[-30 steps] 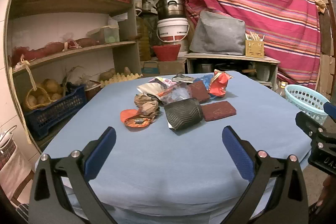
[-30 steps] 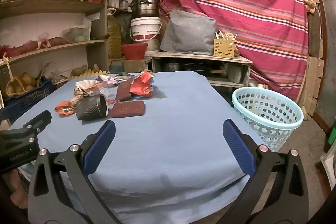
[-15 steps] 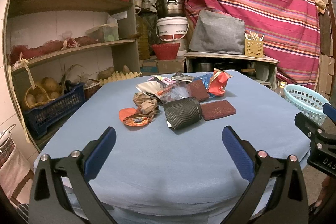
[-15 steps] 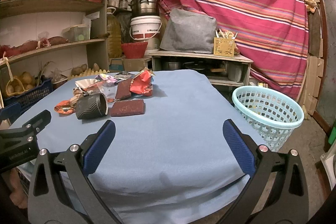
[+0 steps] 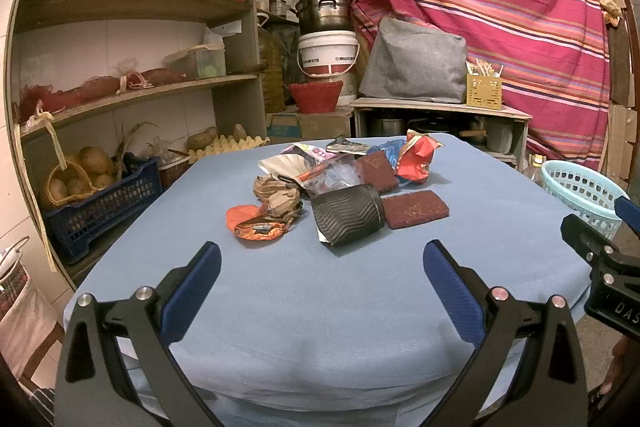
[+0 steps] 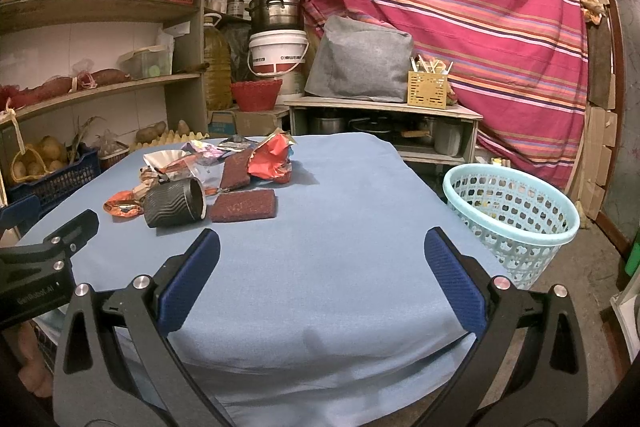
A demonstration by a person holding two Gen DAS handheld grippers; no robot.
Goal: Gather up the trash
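Nearest the cameras, the left gripper [image 5: 322, 277] and the right gripper [image 6: 322, 275] both hover over the near edge of the table [image 5: 360, 307], each with its jaws spread wide and nothing between them, well short of the trash. Nothing has been picked up yet, so the risks lie in the first reach. The closest piece is the black ribbed cup [image 5: 347, 219] lying on its side; being round, it would likely roll away if a finger nudges it rather than straddles it. Just beside it on one side lies a flat red pad [image 5: 414, 214], which sits so low on the cloth that the fingers may pinch the blue cloth along with it and drag the whole pile. On the other side is an orange wrapper [image 5: 256, 223], thin and light, apt to slip out of a loose grip. Behind these sit crumpled brown paper [image 5: 278, 195], a clear plastic bag [image 5: 334, 175], a second red pad [image 5: 377, 165] and a red foil wrapper [image 5: 418, 157], all touching or overlapping, so pulling one could scatter the others off the table. Farthest off, the pale blue basket [image 6: 512, 215] stands on the floor past the table's right edge; a light wrapper released from too high may drift and miss it.
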